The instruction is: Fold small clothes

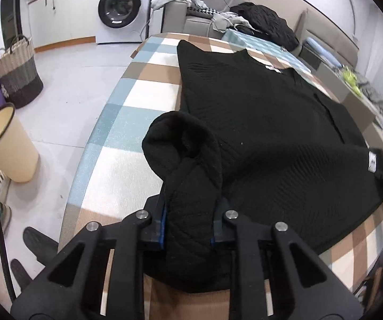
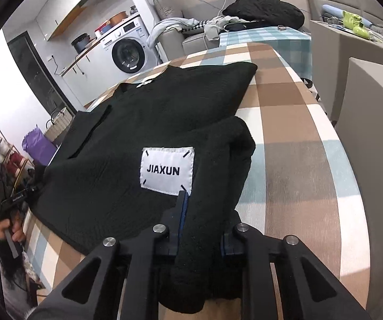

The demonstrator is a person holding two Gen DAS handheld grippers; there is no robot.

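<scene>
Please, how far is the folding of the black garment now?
Done: the black garment lies spread flat on the checked table, white label facing up. In hand: the left tongs and the right tongs each pinch a bunched near corner of it. Left: no complete fold shows yet; the pinched edge must apparently still be carried over the body, and further folds follow.

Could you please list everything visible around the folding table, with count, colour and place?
Knitted garment: one, black, spread on the table, white JIAXUN label.
Checked table: one, brown, blue and white.
Washing machine: one, white, far wall.
Woven basket: one, beige and dark, on the floor.
Cylindrical bin: one, cream, on the floor.
Left claw: black, shut on the garment's near corner.
Right claw: black, shut on the other near corner.
</scene>
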